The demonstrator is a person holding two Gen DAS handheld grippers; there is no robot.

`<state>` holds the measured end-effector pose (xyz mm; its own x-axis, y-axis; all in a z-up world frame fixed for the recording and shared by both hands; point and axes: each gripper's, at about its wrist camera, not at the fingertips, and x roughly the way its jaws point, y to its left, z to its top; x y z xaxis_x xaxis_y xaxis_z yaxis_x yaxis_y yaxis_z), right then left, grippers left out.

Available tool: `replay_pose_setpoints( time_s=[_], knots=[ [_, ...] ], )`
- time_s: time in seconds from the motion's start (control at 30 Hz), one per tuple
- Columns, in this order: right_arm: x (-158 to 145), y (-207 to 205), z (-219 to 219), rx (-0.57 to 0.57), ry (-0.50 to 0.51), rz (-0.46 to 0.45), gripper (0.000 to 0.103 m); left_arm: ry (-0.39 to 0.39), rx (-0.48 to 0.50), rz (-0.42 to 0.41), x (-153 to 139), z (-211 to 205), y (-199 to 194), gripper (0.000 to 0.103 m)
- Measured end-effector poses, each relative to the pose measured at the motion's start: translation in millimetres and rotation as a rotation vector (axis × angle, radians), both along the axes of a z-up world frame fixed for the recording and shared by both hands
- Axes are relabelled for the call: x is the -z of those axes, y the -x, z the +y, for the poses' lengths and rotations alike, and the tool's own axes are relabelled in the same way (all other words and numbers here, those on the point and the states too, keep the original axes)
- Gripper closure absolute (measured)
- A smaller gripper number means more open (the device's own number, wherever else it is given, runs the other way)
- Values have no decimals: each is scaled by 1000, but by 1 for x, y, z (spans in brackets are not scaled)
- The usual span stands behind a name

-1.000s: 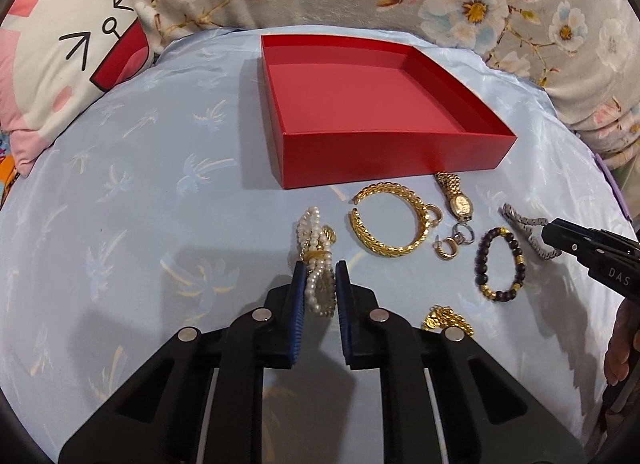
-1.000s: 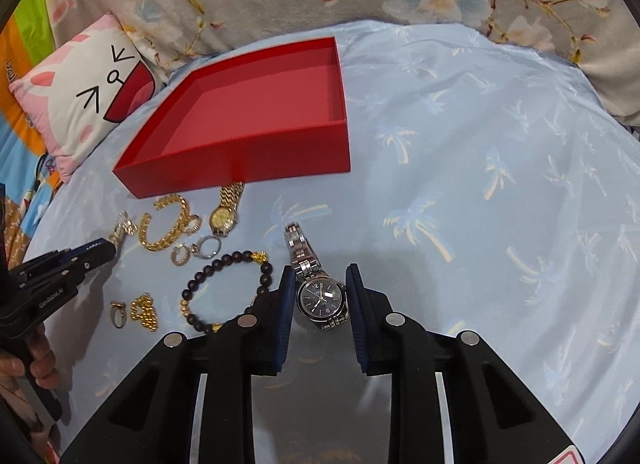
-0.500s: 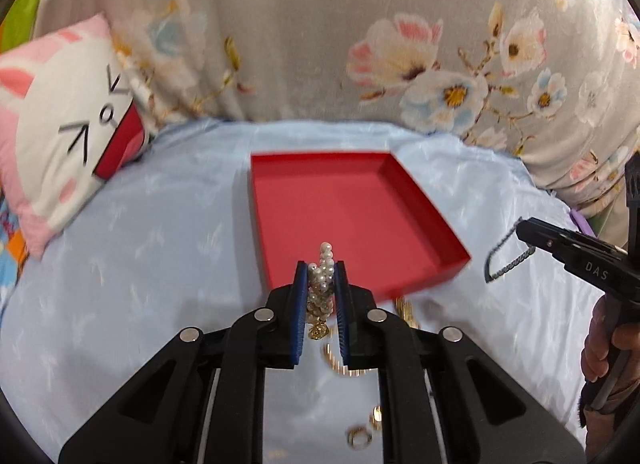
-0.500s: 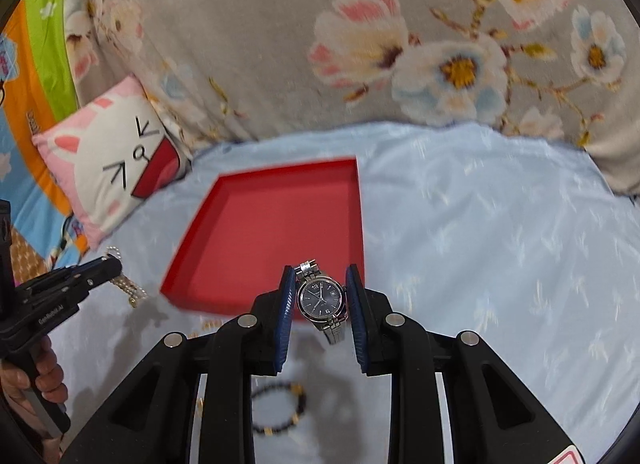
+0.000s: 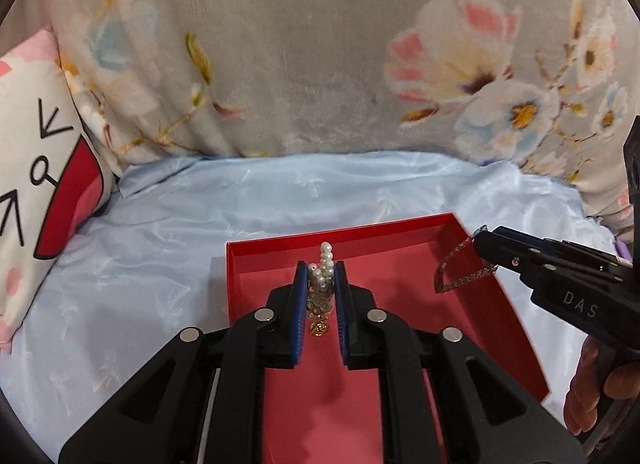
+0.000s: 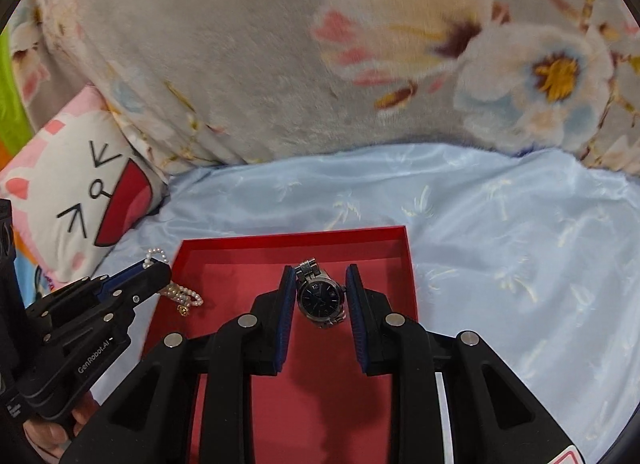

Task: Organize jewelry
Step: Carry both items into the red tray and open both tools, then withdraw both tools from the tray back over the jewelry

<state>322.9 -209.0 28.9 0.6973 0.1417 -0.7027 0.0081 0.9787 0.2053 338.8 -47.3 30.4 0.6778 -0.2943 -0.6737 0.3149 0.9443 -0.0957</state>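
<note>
Both tongs hover over the bare red box [image 6: 406,264], left tongs [image 5: 321,296] clamped on the pearl bracelet [image 5: 325,276], right tongs [image 6: 320,296] on the watch [image 6: 320,298]; nothing is placed yet.

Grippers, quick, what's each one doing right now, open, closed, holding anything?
Left gripper: closed on the pearl bracelet, over the red box.
Right gripper: closed on the silver watch, over the same box.

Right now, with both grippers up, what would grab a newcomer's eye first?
The red tray on the pale blue sheet, low in both views. Above it, the left gripper pinches a pearl bracelet, while the right gripper clamps a silver watch.
</note>
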Motion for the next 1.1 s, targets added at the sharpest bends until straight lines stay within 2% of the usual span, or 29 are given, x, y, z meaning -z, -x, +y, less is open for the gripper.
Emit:
replay_pose_setpoints(
  time_s=[0.07, 0.1, 0.27, 0.37, 0.4, 0.43, 0.47, 0.6, 0.67, 0.9, 1.1],
  knots=[
    [13, -14, 0, 1, 5, 33, 98, -10, -8, 22, 11, -2, -11, 95],
    [18, -19, -1, 6, 4, 46, 103, -10, -9, 31, 16, -2, -16, 95],
    [27, -30, -6, 33, 1, 69, 102, -6, -37, 76, 30, -2, -33, 92],
    [22, -20, -5, 39, 32, 43, 99, 8, -67, 89, 30, 4, -33, 67],
    [19, -14, -4, 37, 40, 36, 97, 11, -77, 83, 29, 7, -32, 54],
    [16, -9, -4, 34, 38, 30, 94, 10, -94, 72, 27, 10, -28, 45],
    [13, 0, -3, 31, 35, 21, 92, 11, -106, 65, 24, 12, -24, 42],
    [1, 39, 7, 22, 74, -28, 66, 20, -127, 35, 12, 23, 1, 33],
    [-4, 63, 10, 13, 89, -51, 61, 8, -134, 13, 7, 28, 18, 26],
    [-3, 160, 18, 0, 144, -77, 53, 10, -145, 3, 0, 60, 99, 24],
    [22, 231, 22, 17, 128, -14, 50, 14, -167, 36, 13, 78, 162, 24]
  ],
)
